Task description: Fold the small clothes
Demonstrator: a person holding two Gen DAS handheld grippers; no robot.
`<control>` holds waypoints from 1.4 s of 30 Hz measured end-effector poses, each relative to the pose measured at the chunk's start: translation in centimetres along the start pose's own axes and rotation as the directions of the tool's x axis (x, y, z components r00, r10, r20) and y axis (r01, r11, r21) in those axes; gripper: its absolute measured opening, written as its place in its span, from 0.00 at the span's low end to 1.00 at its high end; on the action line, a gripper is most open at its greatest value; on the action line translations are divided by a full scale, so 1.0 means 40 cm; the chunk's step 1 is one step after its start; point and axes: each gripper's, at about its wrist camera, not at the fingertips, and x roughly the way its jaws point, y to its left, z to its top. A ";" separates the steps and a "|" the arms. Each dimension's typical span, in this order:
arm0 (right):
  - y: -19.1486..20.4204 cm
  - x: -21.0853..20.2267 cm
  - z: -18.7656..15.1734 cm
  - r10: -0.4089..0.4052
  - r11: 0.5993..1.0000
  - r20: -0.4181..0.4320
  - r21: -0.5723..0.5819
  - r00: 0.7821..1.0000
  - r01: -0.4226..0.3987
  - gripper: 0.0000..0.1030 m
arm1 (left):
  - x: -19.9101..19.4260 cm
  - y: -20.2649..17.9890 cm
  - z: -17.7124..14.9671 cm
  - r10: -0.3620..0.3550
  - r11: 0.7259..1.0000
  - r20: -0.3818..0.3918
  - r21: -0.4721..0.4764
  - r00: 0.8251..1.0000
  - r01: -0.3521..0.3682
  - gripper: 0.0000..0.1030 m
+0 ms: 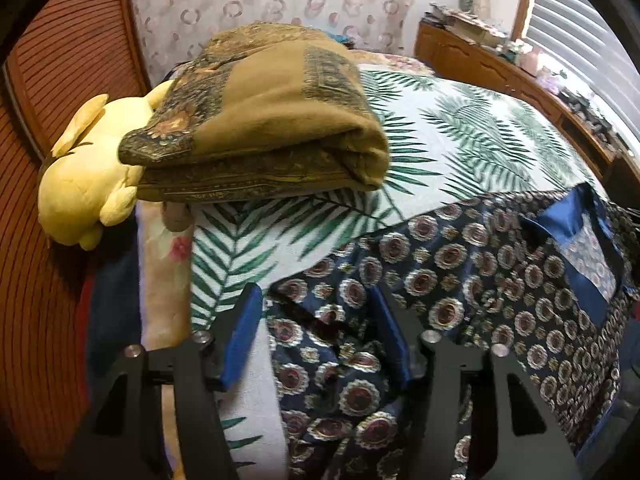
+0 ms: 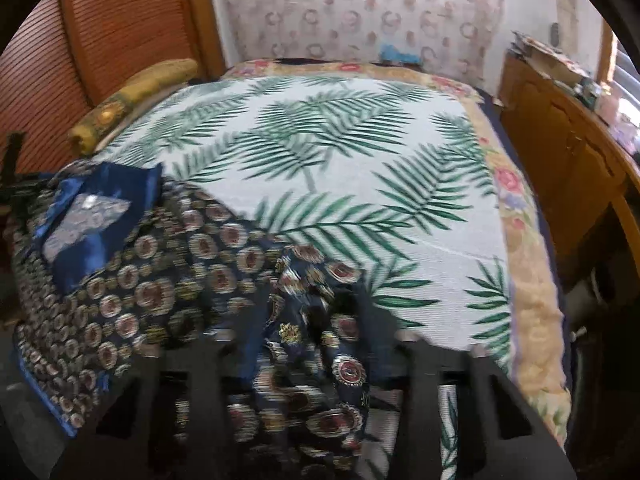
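A navy garment (image 1: 460, 280) printed with round medallions lies spread on a palm-leaf bedspread (image 1: 460, 128), its blue satin lining (image 1: 576, 248) turned up at the right. My left gripper (image 1: 316, 332) is open over the garment's left edge. One blue pad is over the bedspread and the other over the cloth. In the blurred right wrist view the same garment (image 2: 140, 280) lies at the left with the lining (image 2: 92, 208) showing. A bunched fold of it stands up between the fingers of my right gripper (image 2: 306, 328), which is shut on it.
A folded mustard cloth (image 1: 260, 120) rests on a yellow plush toy (image 1: 84, 184) at the bed's left edge, by a slatted wooden door (image 1: 60, 80). A wooden dresser (image 2: 560, 140) with clutter runs along the right side. The bedspread (image 2: 320, 140) stretches bare beyond the garment.
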 end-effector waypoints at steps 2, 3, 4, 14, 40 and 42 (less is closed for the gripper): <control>0.016 -0.002 -0.001 0.015 1.000 0.003 -0.020 1.000 -0.015 0.14 | -0.003 -0.008 -0.004 -0.014 1.000 0.006 0.018 1.000 0.014 0.37; 0.022 -0.004 -0.002 0.018 0.999 0.009 -0.028 1.000 -0.018 0.10 | -0.004 -0.011 -0.006 -0.022 0.999 0.008 0.026 1.000 0.022 0.31; 0.029 -0.010 -0.003 0.022 0.999 0.019 -0.034 1.000 -0.022 0.09 | -0.007 -0.014 -0.008 -0.046 0.998 0.007 0.035 0.999 0.045 0.20; 0.063 -0.177 0.005 0.022 1.000 0.210 -0.023 0.977 -0.018 0.04 | -0.244 -0.119 -0.013 -0.104 0.991 0.247 0.103 0.963 0.080 0.02; 0.125 -0.771 0.389 -0.065 0.974 0.661 -0.120 0.748 0.191 0.01 | -0.668 -0.088 0.326 -0.068 0.997 0.661 0.072 0.747 0.027 0.03; 0.104 -0.716 0.422 -0.106 0.967 0.623 -0.119 0.775 0.227 0.01 | -0.578 -0.074 0.354 -0.038 0.999 0.616 0.054 0.787 0.006 0.03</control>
